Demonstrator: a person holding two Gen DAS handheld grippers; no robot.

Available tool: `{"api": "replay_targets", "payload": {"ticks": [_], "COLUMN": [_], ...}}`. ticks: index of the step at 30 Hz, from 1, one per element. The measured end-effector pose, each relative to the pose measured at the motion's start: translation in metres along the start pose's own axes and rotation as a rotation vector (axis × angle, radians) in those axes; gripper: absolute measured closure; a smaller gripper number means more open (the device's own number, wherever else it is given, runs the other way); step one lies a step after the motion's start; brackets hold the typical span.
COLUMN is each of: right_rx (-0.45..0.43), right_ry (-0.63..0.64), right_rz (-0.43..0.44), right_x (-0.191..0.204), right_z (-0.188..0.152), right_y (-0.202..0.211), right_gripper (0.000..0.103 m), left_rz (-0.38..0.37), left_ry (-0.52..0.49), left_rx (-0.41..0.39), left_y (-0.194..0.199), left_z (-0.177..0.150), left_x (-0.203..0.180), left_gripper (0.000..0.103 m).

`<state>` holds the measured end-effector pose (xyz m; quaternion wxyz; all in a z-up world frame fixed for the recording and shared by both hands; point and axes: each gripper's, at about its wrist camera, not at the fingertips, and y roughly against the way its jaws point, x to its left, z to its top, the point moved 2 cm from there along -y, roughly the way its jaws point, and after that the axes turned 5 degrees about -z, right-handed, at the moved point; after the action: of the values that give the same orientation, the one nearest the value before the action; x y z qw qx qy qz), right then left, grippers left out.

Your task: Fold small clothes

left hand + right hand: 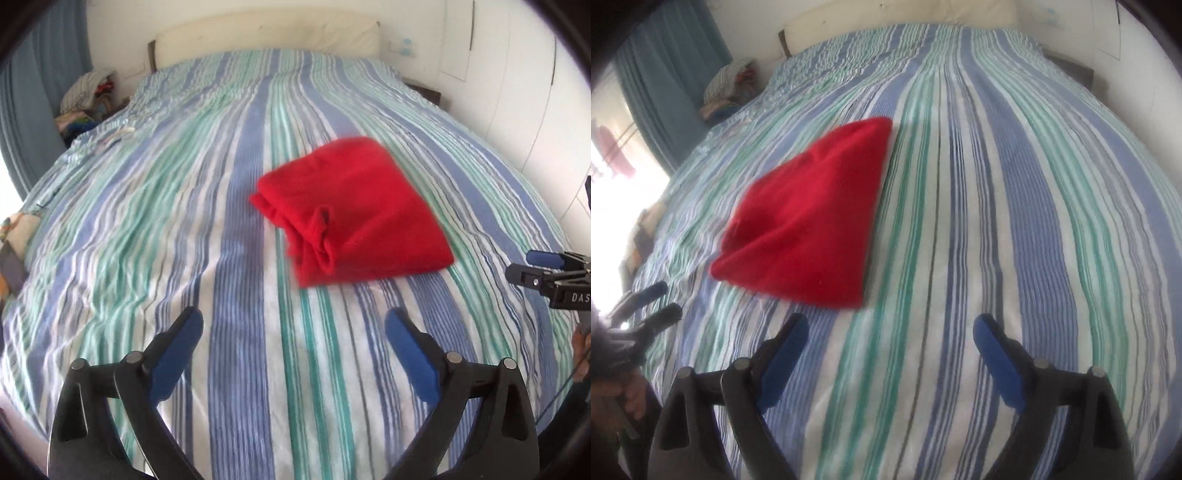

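A red garment (354, 210) lies folded on the striped bedspread (207, 206), with layered edges and a small loose flap on its left side. In the right wrist view the red garment (812, 218) lies ahead and to the left. My left gripper (293, 332) is open and empty, just short of the garment and apart from it. My right gripper (890, 338) is open and empty, near the garment's front right corner. The right gripper (546, 271) also shows at the right edge of the left wrist view. The left gripper (655, 302) shows at the left edge of the right wrist view.
A cream headboard (266, 40) stands at the far end of the bed. A pile of clothes (88, 99) sits at the far left beside a blue curtain (40, 92). White wardrobe doors (517, 92) run along the right. More items (14, 236) lie at the left bed edge.
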<state>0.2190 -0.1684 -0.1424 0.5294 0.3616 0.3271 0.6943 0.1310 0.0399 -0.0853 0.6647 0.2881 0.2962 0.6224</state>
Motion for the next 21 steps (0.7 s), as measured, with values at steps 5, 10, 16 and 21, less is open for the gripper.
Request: {"api": "replay_targets", "payload": {"ticks": [5, 10, 16, 21], "right_rx": [-0.06, -0.116, -0.134, -0.137], "right_ry": [0.041, 0.072, 0.073, 0.087], "right_rz": [-0.015, 0.0, -0.03, -0.049], "right_x": [0.027, 0.054, 0.064, 0.068], "right_z": [-0.021, -0.031, -0.034, -0.036], "right_y": [0.057, 0.103, 0.129, 0.145], "right_gripper": [0.003, 0.001, 0.001, 0.001], "left_rz": [0.019, 0.117, 0.161, 0.178], "left_ry": [0.02, 0.019, 0.033, 0.052], "left_rx": [-0.024, 0.009, 0.007, 0.022], "left_y": [0.04, 0.062, 0.08, 0.09], "left_z": [0.01, 0.004, -0.007, -0.01], "left_x": [-0.008, -0.016, -0.021, -0.021], "left_gripper": [0.002, 0.002, 0.001, 0.001]}}
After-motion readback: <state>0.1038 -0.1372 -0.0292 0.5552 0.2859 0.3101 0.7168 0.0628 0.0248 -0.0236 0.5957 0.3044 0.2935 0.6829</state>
